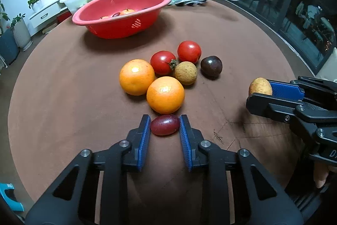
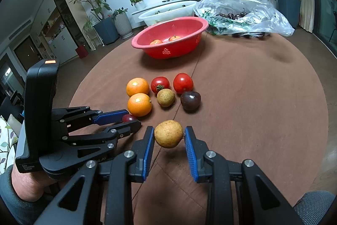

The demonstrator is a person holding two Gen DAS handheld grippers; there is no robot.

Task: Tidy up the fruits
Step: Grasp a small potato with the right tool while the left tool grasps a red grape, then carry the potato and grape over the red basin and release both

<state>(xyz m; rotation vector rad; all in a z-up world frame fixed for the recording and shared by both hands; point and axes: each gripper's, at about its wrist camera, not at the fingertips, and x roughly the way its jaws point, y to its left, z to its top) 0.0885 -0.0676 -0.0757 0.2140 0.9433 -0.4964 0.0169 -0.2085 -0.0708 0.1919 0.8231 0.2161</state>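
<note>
Red grape (image 1: 165, 125) between left gripper (image 1: 165, 127) jaws; yellow fruit (image 2: 168, 134) between right gripper (image 2: 168, 136) jaws.
Both clamped; grape's long axis crosswise; red basket (image 1: 118, 30) well ahead on surface, nearer the left.

Both grippers sit low, side by side. The left gripper (image 1: 165, 127) has its blue-padded fingers (image 1: 145, 136) pressed in on something small; the right gripper (image 2: 168, 137) pinches likewise, its fingers (image 2: 190, 151) slightly wider apart.
</note>
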